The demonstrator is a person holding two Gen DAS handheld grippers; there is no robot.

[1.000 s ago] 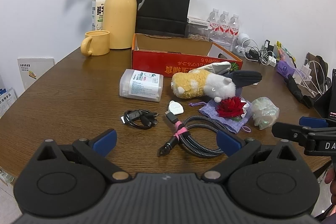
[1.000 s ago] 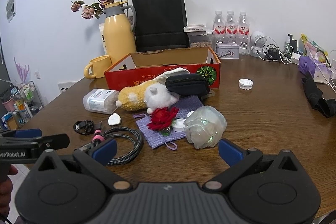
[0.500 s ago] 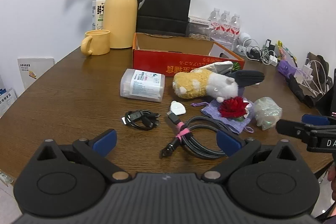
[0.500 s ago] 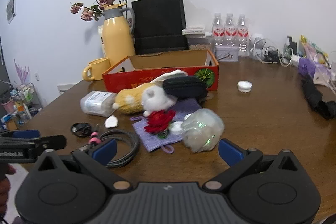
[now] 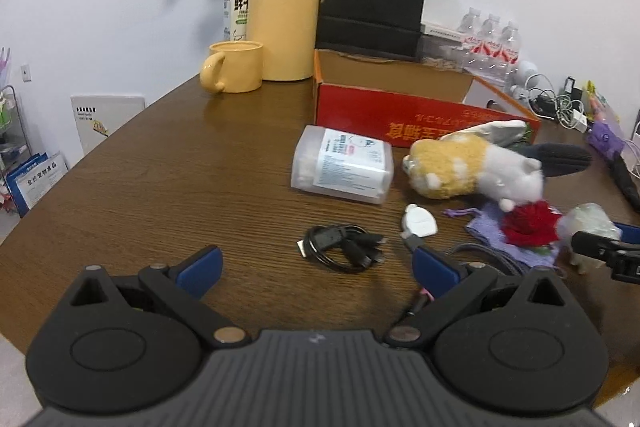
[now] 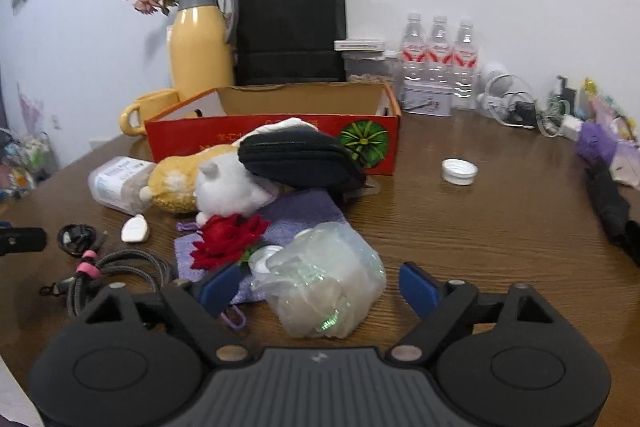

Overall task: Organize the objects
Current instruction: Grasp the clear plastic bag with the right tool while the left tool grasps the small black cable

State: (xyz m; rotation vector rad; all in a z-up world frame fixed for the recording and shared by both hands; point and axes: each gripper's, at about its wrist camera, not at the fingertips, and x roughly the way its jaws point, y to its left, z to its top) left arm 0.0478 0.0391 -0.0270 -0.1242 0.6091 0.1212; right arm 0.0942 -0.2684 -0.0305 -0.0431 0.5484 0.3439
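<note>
Fingers of the right gripper [image 6: 320, 289] are closing around the crumpled clear plastic bag [image 6: 324, 291], which is lying on the brown wooden worktop [image 6: 500, 227] between the blue pads [image 6: 418, 287]; the pads are not yet pressing on it, so nothing is being gripped. Fingers of the left gripper [image 5: 316, 267] are standing wide open and empty, hovering near the small coiled black cable [image 5: 340, 247]. Judged from the layout, the step in hand is picking up the bag for the open red cardboard box [image 6: 280, 139] behind the clutter. To do this well, the pads should be closing on the bulk of the bag, low and centred, since thin film is likely to slip or crumple away; the grip should also be staying clear of the red fabric rose [image 6: 228, 239] and the purple knitted cloth [image 6: 296, 215] touching the bag's left side, or these may be dragging along. The bag's contents are hard to make out; something pale with a green glint is showing through. A white round cap [image 6: 266, 259] is partly hidden behind the bag. In the left wrist view the thick braided cable [image 5: 492, 259] is largely cut off by the left gripper, and the right-hand objects are blurred.
</note>
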